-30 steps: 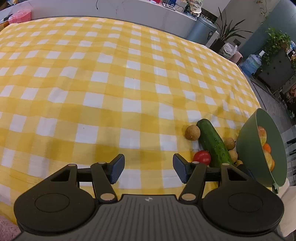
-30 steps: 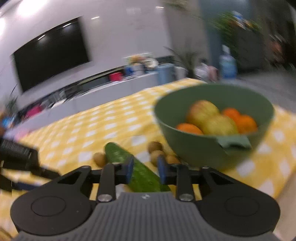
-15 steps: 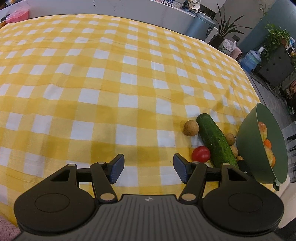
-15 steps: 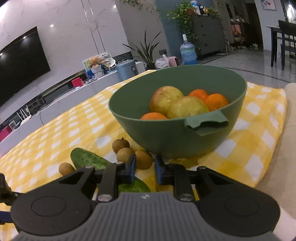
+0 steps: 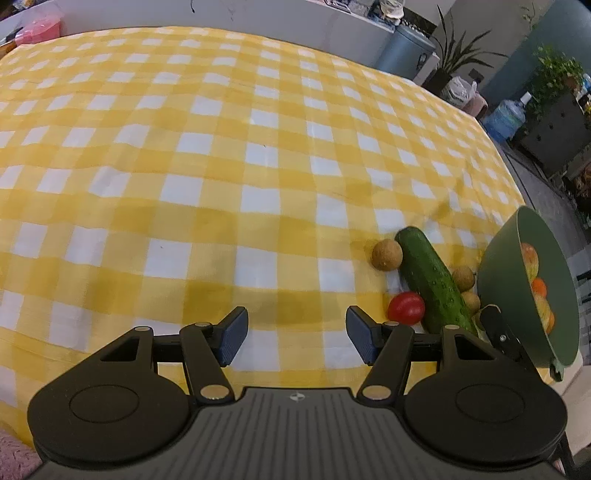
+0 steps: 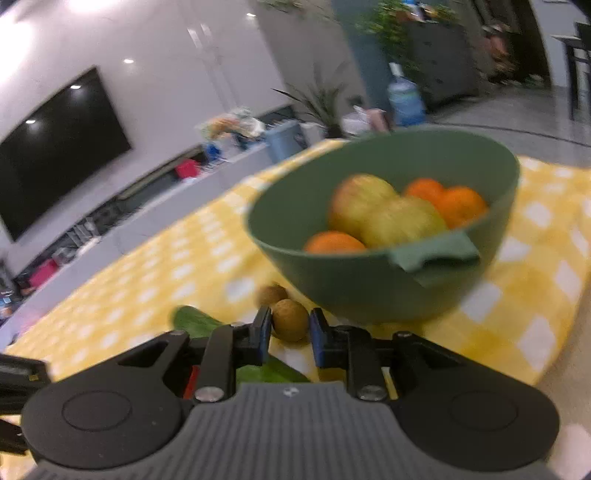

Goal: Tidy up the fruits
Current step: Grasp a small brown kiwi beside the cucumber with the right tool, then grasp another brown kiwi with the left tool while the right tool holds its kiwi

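My right gripper [image 6: 290,334] is shut on a small brown round fruit [image 6: 290,319], pinched between its blue pads just in front of the green bowl [image 6: 369,291]. The bowl holds apples [image 6: 364,203] and oranges [image 6: 461,206]. Another brown fruit [image 6: 271,294] lies behind the held one, and a cucumber [image 6: 194,321] lies to the left. In the left wrist view the cucumber [image 5: 432,280], a red tomato [image 5: 405,308], a brown fruit [image 5: 386,254] and the bowl [image 5: 495,280] sit at the right. My left gripper [image 5: 295,334] hangs open over bare cloth, left of them.
A yellow-and-white checked cloth [image 5: 221,166] covers the table, whose edge drops off close behind the bowl on the right. Past the far edge stand a low white cabinet [image 5: 332,22], a grey bin [image 5: 404,50], plants and a water bottle [image 5: 504,116].
The right gripper now has the small brown fruit between its pads and holds it in front of the bowl. The left gripper stays open in about the same place.
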{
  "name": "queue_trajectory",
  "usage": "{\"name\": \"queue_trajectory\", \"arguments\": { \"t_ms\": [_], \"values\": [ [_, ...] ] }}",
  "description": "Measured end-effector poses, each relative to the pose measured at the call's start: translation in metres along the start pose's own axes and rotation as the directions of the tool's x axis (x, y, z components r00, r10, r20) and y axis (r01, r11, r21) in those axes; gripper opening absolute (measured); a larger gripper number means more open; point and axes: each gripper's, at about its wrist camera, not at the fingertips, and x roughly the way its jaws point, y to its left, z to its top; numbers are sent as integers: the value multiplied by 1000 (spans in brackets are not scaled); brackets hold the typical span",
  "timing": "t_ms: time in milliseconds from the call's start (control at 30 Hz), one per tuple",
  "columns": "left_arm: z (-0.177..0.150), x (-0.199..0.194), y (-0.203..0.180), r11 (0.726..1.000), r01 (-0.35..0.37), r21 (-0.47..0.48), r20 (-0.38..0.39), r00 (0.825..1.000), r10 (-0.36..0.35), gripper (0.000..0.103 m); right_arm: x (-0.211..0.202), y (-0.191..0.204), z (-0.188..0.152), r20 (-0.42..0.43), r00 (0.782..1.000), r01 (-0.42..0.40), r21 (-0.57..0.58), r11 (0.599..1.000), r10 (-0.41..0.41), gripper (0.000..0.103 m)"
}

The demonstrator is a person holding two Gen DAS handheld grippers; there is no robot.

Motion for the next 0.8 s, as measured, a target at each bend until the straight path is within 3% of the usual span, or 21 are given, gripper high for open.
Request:
{"name": "queue_trajectory", "arguments": {
  "t_ms": [100,167,267,333,500,633,800],
  "values": [
    [3,-4,6,1000,-6,-27,18,1000,6,72,-8,14,9,-72,983,-176,-123,977,168,18],
    [6,-5,12,999,-7,-51,18,1000,8,72,-9,30,12,-213,947,-291,-245,925,242,18],
    [7,-4,17,997,-11,-80,15,1000,12,72,-9,47,5,-344,918,-328,-382,864,196,19],
    [7,-3,16,997,-10,-76,10,1000,11,72,-6,52,-1,-404,899,-344,-411,844,169,18],
    [5,-5,11,999,-9,-49,22,1000,10,72,-1,61,-19,-377,919,-306,-498,811,116,19],
    [4,-6,8,999,-15,-32,31,999,16,72,6,62,-23,-365,928,-268,-498,825,81,21],
    [4,-4,9,999,-8,-37,19,1000,9,72,8,62,-29,-305,946,-258,-495,830,112,21]
  ]
}}
